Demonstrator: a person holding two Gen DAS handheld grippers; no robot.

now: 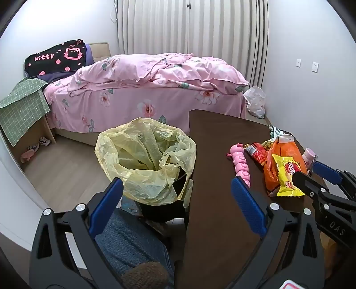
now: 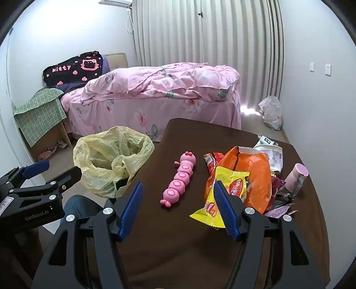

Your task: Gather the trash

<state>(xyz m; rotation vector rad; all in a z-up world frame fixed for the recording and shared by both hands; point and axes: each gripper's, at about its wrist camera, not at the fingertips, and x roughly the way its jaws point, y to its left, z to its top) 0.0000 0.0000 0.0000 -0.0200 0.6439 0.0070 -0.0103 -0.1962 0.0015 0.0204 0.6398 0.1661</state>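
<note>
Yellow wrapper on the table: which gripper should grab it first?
Right. The right gripper hangs open just beside the yellow wrapper. The left gripper is open too, but straddles the table edge beside the bin bag, farther from the wrapper.

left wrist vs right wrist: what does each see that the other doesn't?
Left wrist only: the black bin under the liner, shown down its side, and more bare floor left of it.

Right wrist only: a wall air conditioner at the top edge, and purple wrappers beside the pink bottle.

Both: yellow bin liner, pink caterpillar toy, yellow snack packet on the orange bag, brown table, bed. Left gripper and right gripper are open and empty.
</note>
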